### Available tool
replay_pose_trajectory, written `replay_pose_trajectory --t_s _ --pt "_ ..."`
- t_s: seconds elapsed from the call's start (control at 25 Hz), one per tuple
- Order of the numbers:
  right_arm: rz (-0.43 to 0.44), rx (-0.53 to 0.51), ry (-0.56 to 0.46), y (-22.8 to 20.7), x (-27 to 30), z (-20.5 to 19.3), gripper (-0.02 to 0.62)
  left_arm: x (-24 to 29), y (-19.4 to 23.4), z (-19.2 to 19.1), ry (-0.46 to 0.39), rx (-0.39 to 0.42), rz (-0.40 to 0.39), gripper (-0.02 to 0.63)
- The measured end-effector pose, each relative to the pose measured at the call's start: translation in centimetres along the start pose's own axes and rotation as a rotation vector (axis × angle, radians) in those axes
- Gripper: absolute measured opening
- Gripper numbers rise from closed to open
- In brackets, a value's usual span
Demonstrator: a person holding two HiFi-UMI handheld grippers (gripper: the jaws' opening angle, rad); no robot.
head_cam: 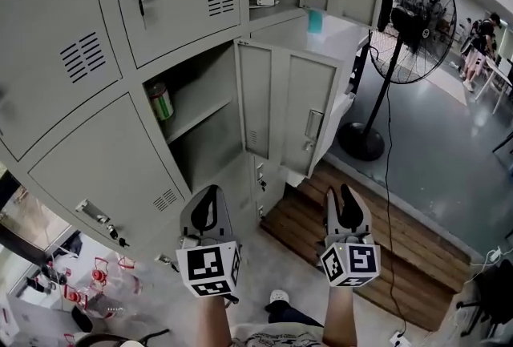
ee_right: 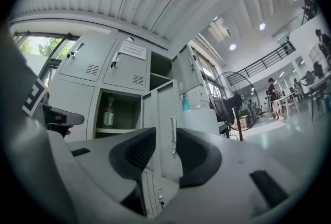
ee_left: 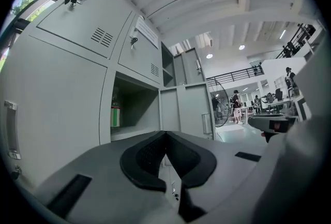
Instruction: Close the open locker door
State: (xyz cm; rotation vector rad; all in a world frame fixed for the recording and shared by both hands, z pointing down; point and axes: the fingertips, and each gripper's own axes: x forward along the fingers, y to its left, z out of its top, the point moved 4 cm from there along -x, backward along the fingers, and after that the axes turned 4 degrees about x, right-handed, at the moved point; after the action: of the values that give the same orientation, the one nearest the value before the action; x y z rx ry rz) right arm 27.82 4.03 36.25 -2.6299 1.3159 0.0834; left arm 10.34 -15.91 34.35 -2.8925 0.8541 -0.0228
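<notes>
Near fan (head_cam: 418, 23), open locker door (head_cam: 287, 109)

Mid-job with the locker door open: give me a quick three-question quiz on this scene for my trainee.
1. True or false: the right tongs touch the open locker door.
2. What stands inside the open compartment? A) a bottle B) a folded towel C) a helmet
3. Fill in: the left tongs are ____ (open or shut).
Key: 1 false; 2 A; 3 shut.
</notes>
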Motion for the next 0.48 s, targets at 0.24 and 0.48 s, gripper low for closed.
replay_pose_trajectory --t_s 0.24,0.48 --pt "0.043 0.014 0.017 -3.0 4.0 -0.6 0.121 3.8 -1.4 -0.2 0.018 0.007 0.042 0.003" --pt "0.084 0.027 0.034 -4.6 6.6 -1.5 0.121 6.1 -2.6 -0.6 0.032 0.016 0.064 0.003"
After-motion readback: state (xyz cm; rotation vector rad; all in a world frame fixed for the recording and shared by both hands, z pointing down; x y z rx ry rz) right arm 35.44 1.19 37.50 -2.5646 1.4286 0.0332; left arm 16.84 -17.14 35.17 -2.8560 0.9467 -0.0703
